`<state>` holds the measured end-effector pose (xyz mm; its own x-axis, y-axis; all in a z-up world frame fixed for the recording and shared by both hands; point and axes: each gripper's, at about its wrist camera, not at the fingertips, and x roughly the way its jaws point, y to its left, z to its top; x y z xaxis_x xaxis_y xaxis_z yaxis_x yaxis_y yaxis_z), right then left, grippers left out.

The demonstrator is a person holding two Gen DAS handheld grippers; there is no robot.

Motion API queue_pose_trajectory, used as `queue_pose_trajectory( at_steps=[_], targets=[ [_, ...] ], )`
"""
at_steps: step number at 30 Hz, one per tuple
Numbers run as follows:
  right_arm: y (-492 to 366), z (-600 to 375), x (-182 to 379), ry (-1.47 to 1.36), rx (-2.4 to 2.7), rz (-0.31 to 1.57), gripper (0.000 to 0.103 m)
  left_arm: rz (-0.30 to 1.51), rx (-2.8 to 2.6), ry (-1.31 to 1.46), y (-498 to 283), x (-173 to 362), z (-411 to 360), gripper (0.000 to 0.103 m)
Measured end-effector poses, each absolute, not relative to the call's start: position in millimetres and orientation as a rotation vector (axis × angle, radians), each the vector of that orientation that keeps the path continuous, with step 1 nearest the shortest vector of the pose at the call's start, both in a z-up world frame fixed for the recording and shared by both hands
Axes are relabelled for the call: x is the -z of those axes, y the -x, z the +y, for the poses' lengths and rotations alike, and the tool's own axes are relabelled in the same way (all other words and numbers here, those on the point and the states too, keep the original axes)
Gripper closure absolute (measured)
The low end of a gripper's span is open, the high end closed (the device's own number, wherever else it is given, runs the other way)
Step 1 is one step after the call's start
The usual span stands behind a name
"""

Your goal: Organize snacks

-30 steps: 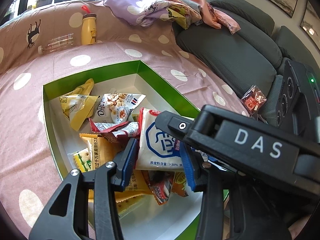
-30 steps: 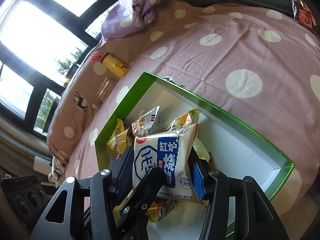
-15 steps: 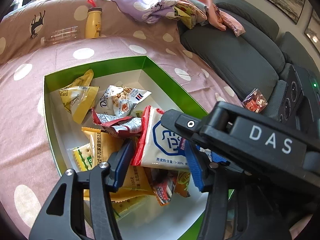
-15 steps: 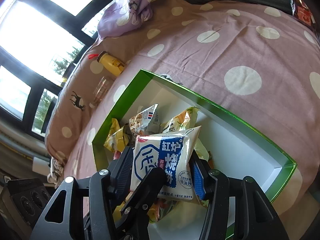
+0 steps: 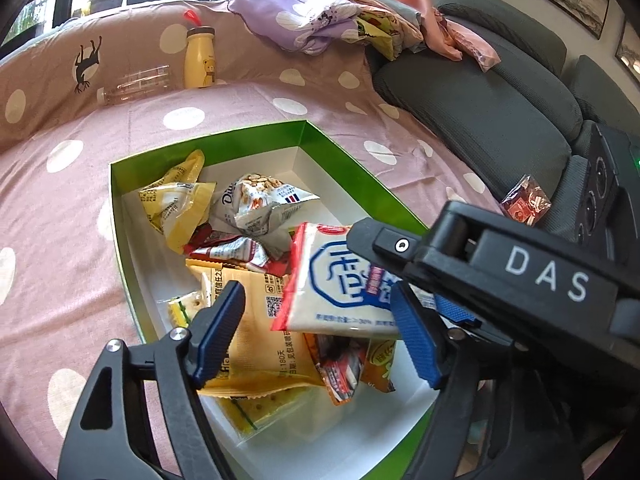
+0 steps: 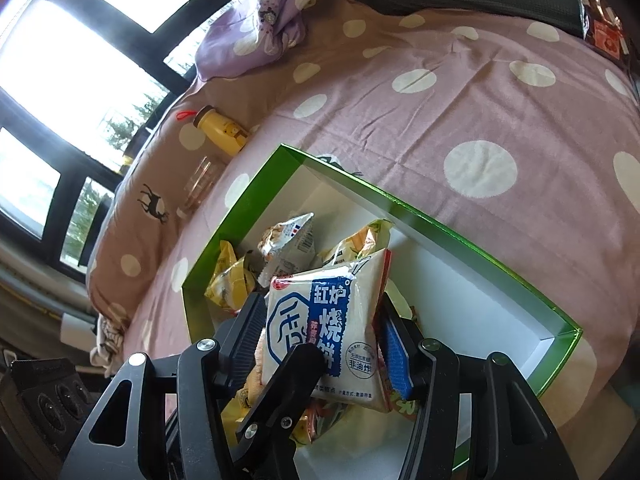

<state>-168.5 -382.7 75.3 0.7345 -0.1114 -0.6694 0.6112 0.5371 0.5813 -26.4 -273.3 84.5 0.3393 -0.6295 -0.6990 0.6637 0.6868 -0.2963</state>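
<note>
Your left tool (image 5: 320, 320) is opening: its blue pads stand apart over the green box (image 5: 248, 140), touching no packet. Your right tool (image 6: 320, 340) holds the white-and-blue snack packet (image 6: 332, 320) between its pads, upright above the box; its jaws are easing open, but both pads look to be against the packet. In the left wrist view that packet (image 5: 340, 284) hangs just above the heap of snacks in the box. The box sits on a pink polka-dot bedspread (image 5: 60, 200). A yellow bottle (image 5: 199, 58) stands well behind it.
</note>
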Motion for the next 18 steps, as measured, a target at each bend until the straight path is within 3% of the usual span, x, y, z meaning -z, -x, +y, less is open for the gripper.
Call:
queue_pose_trajectory(
  at_steps=[5,8,13,16,18],
  targets=[
    [172,-383,-81,-0.899,0.469,0.593,0.042,0.858,0.822,-0.061,29,-94,-267,0.025],
    [172,-380,-84,-0.883,0.473,0.590,0.041,0.857,0.820,-0.059,33,-97,-256,0.016],
    [170,-366,-95,-0.835,0.480,0.585,0.040,0.800,0.757,-0.090,43,-112,-232,0.013],
    [168,-354,-102,-0.792,0.457,0.578,0.026,0.792,0.732,-0.103,45,-116,-219,0.009],
    [167,-347,-107,-0.766,0.451,0.577,0.024,0.780,0.722,-0.097,47,-119,-209,0.001]
  ],
)
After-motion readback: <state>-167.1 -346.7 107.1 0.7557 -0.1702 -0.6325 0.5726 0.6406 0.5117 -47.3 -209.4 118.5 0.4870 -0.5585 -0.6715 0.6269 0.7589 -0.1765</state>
